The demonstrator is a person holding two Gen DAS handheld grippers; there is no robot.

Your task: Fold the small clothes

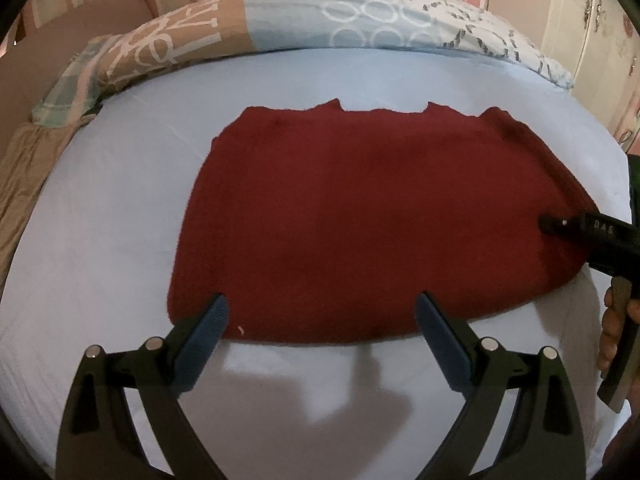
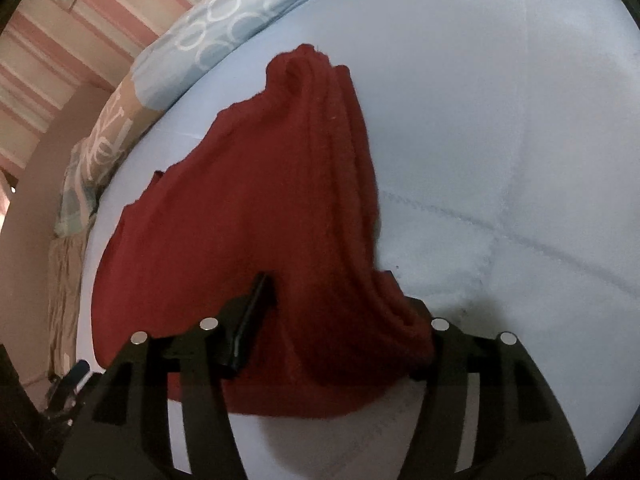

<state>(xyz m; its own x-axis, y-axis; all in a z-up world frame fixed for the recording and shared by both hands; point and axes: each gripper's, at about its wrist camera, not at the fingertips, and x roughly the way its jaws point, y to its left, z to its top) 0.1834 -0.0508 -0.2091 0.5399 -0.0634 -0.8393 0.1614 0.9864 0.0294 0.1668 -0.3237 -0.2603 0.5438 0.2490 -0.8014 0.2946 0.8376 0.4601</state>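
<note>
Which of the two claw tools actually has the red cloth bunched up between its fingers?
The right gripper: the red cloth rises in folds between its fingers. The left gripper stands wide open at the cloth's near edge, gripping nothing.

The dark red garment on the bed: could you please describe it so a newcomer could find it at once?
Start at the pale blue bedsheet below the striped wall. In its middle lies the dark red garment, spread flat. It is the only plain, deep red thing; the patterned quilt behind it is pale blue and tan.
</note>
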